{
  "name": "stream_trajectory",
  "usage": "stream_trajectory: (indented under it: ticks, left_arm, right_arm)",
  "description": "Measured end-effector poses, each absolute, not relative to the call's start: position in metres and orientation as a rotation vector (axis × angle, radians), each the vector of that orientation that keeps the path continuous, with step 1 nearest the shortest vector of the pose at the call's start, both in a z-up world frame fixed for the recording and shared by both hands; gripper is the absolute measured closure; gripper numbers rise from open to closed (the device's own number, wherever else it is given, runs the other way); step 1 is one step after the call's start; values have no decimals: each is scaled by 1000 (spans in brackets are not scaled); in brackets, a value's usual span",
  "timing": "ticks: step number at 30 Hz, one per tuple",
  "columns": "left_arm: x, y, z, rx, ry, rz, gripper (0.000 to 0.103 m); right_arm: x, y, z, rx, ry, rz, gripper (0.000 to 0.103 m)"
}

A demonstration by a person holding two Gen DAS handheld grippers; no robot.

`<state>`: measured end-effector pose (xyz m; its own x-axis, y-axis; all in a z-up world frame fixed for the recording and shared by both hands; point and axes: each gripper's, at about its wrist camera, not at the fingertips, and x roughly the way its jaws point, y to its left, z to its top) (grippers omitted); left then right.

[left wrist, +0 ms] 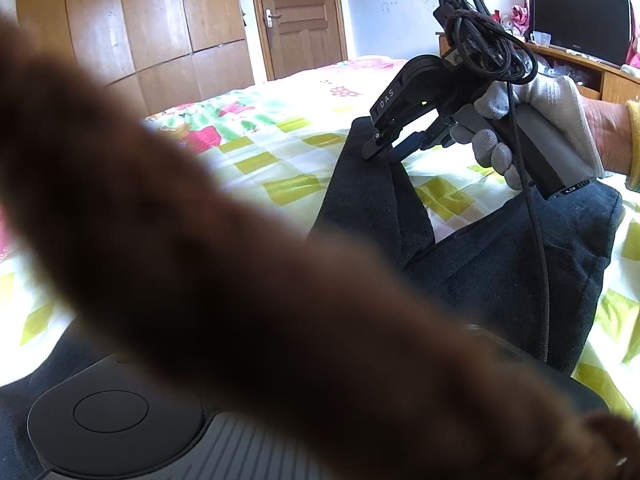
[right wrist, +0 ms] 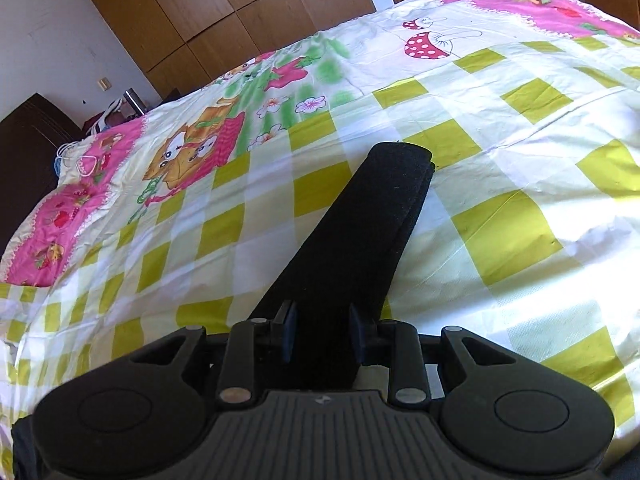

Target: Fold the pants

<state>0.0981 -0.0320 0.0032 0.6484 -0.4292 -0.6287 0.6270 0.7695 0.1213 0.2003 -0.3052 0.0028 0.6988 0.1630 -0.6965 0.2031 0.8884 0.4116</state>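
Dark charcoal knit pants [right wrist: 352, 248] look soft and floppy; right gripper [right wrist: 322, 334] fingers pinch the leg, left gripper's hidden, can't tell.

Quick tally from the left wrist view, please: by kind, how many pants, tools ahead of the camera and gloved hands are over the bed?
pants: 1, dark, one garment
tools ahead: 1, the right tool, its tip on the pants
gloved hand: 1, holding the right tool
Total: 3
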Motion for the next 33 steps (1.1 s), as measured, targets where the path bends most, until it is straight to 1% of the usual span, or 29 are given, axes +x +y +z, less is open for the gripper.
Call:
stream_trajectory:
  ticks: [3, 9, 11, 12, 13, 20, 23, 28, 30, 33]
  left_arm:
    - [100, -35, 3, 347, 617, -612, 55]
    - [103, -44, 4, 348, 606, -610, 52]
    - [105, -45, 5, 344, 607, -610, 52]
    - [106, -46, 5, 344, 608, -609, 52]
    - [106, -47, 6, 346, 607, -610, 52]
    - [102, -55, 9, 372, 596, -609, 51]
    - [94, -59, 20, 374, 569, -621, 51]
    - [72, -69, 37, 384, 521, -685, 51]
    - [58, -74, 40, 367, 519, -727, 50]
    - [41, -89, 28, 386, 561, -789, 49]
  right_arm:
    - [203, -305, 2, 491, 801, -36, 61]
    - [222, -311, -8, 588, 786, -37, 61]
    - [223, -315, -10, 623, 776, -38, 72]
    - [221, -316, -9, 628, 763, -41, 79]
    - [219, -317, -8, 628, 749, -36, 82]
    - [189, -326, 25, 647, 629, 12, 83]
    - [156, -339, 53, 683, 559, 32, 83]
    - [64, -368, 96, 696, 462, 10, 83]
    - [27, -378, 98, 699, 463, -31, 83]
    - [-20, -387, 73, 707, 528, -123, 83]
